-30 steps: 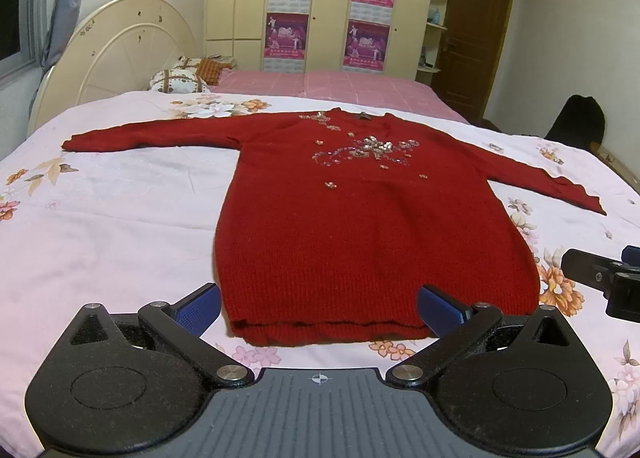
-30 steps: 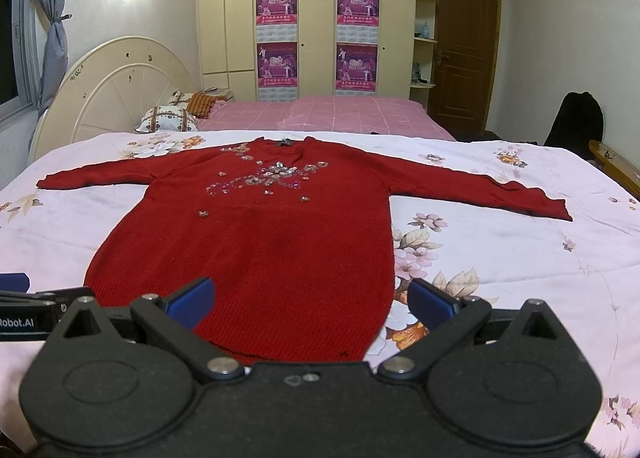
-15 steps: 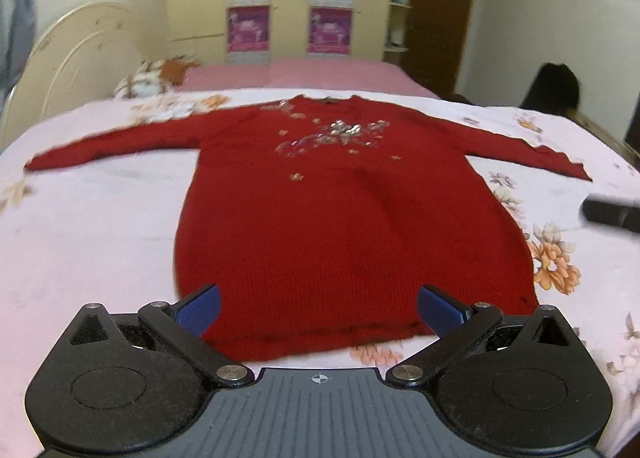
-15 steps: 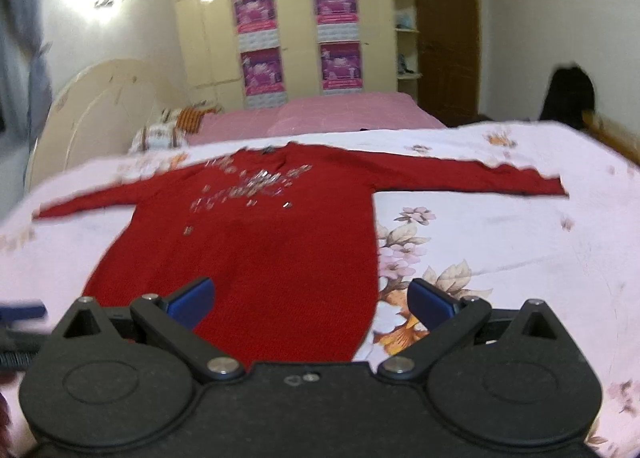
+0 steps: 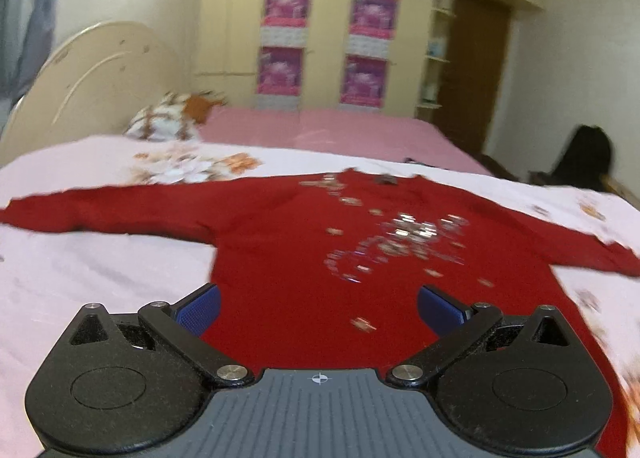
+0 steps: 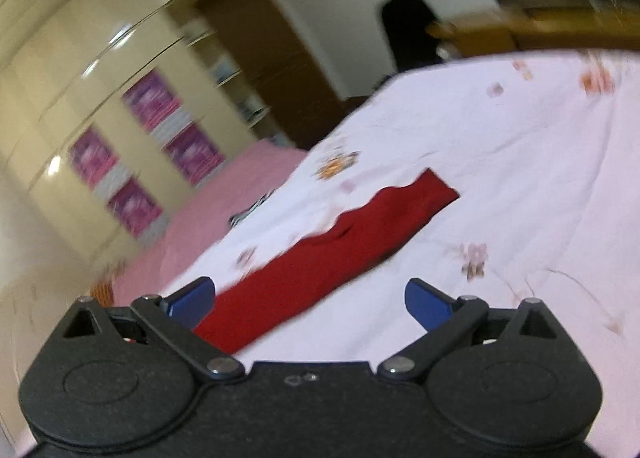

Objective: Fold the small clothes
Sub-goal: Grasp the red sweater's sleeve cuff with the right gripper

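Observation:
A red knit sweater (image 5: pixel 288 266) with sequin decoration on the chest lies flat on the bed, both sleeves spread out. My left gripper (image 5: pixel 318 308) hovers open over its body, with nothing between the blue fingertips. Its left sleeve (image 5: pixel 100 213) stretches off to the left. In the tilted, blurred right wrist view, the right sleeve (image 6: pixel 340 246) runs from the near left up to its cuff (image 6: pixel 434 193). My right gripper (image 6: pixel 310 302) is open just above that sleeve and holds nothing.
The bed has a white floral cover (image 5: pixel 80 278) and a pink sheet (image 5: pixel 320 129) behind it. A patterned pillow (image 5: pixel 168 121) lies by the cream headboard (image 5: pixel 80 73). A wardrobe with posters (image 5: pixel 324 41), a brown door (image 5: pixel 476 69) and a dark bag (image 5: pixel 584 153) stand beyond.
Both grippers moved forward from the hem. The left now hovers over the sweater's chest. The right swung right and tilted, now over the right sleeve. Both stayed open.

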The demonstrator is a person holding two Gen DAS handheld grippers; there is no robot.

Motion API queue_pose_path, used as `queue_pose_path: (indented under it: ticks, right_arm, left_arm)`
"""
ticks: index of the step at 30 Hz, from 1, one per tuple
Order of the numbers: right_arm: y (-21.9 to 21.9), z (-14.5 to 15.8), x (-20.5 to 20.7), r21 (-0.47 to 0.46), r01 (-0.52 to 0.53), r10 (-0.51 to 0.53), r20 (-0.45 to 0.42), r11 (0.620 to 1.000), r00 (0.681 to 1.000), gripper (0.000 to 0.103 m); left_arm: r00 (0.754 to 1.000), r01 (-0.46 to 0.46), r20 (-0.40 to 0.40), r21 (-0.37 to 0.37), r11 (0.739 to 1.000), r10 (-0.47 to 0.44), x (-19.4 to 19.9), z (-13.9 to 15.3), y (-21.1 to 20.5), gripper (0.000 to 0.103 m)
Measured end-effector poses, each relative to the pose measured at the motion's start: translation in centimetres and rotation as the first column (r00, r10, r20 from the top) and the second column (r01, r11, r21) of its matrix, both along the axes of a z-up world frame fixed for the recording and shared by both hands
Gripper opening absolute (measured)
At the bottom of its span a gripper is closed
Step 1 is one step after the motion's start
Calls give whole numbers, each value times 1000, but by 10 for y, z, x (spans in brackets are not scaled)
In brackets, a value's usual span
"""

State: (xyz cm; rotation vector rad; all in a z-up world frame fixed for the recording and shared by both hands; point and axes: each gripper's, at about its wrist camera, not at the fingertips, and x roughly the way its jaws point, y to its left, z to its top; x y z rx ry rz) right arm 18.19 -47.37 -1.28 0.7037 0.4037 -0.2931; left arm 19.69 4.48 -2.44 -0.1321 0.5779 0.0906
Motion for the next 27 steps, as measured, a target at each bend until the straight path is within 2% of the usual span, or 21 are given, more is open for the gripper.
queue_pose_path:
  ticks: [2, 3, 4, 6, 8, 10, 12, 15, 17, 18, 19, 21, 23, 24, 25, 26, 27]
  right_arm:
    - [-30, -23, 23, 105, 35, -38, 23, 994, 999, 91]
    - [-41, -33, 31, 135, 48, -53, 29, 990, 998, 62]
    - [-52, -43, 42, 156, 62, -65, 18, 986, 998, 40]
    - [-65, -60, 57, 189, 90, -91, -5, 978, 996, 49]
    - [-74, -77, 70, 230, 118, -113, -34, 966, 993, 51]
    - [-79, -89, 77, 263, 146, -137, -52, 954, 989, 60]
    - [-83, -101, 87, 294, 151, -135, -73, 944, 988, 59]
    - [-86, -106, 98, 295, 129, -122, -41, 947, 992, 59]
    - [-88, -105, 111, 282, 122, -114, -42, 952, 993, 52]
    - [-90, -104, 116, 271, 122, -110, -56, 955, 992, 30]
    - [-92, -104, 120, 266, 112, -97, -68, 957, 993, 12]
    - [-93, -97, 117, 219, 121, -110, -61, 968, 992, 11]
    - [-91, -81, 104, 163, 116, -119, 10, 980, 993, 10]
    - [-88, -78, 103, 83, 123, -122, -18, 989, 992, 11]
    - [-88, -84, 111, 36, 126, -122, -102, 991, 987, 10]
    - [-92, -96, 118, 54, 120, -108, -194, 991, 975, 7]
    - [-95, -97, 115, 68, 125, -111, -172, 990, 979, 8]
  left_arm:
    - [999, -48, -24, -22, 999, 48, 15, -8, 11, 103]
    - [997, -72, -39, -34, 997, 71, 22, -14, 16, 103]
    - [996, -78, -54, -43, 996, 76, 28, -19, 21, 103]
    - [992, -99, -79, -38, 994, 96, 39, -29, 28, 103]
    - [990, -113, -92, -33, 993, 109, 48, -34, 33, 103]
    - [989, -115, -95, -34, 993, 111, 56, -37, 38, 103]
    - [989, -113, -100, -31, 993, 109, 63, -39, 37, 103]
    - [988, -110, -107, -24, 994, 107, 73, -41, 36, 103]
    - [989, -102, -106, -25, 994, 99, 79, -40, 35, 103]
    - [990, -101, -105, -20, 995, 99, 80, -39, 34, 103]
    - [990, -96, -109, -18, 995, 94, 83, -37, 34, 103]
    - [989, -99, -111, -17, 995, 96, 88, -34, 35, 103]
    - [990, -97, -104, -12, 995, 96, 91, -32, 38, 103]
    - [989, -92, -118, -4, 996, 91, 94, -33, 39, 103]
    - [985, -89, -148, 1, 996, 88, 98, -36, 41, 103]
    - [981, -79, -181, -8, 997, 77, 101, -39, 43, 103]
    - [977, -59, -205, -32, 998, 51, 103, -42, 46, 103]
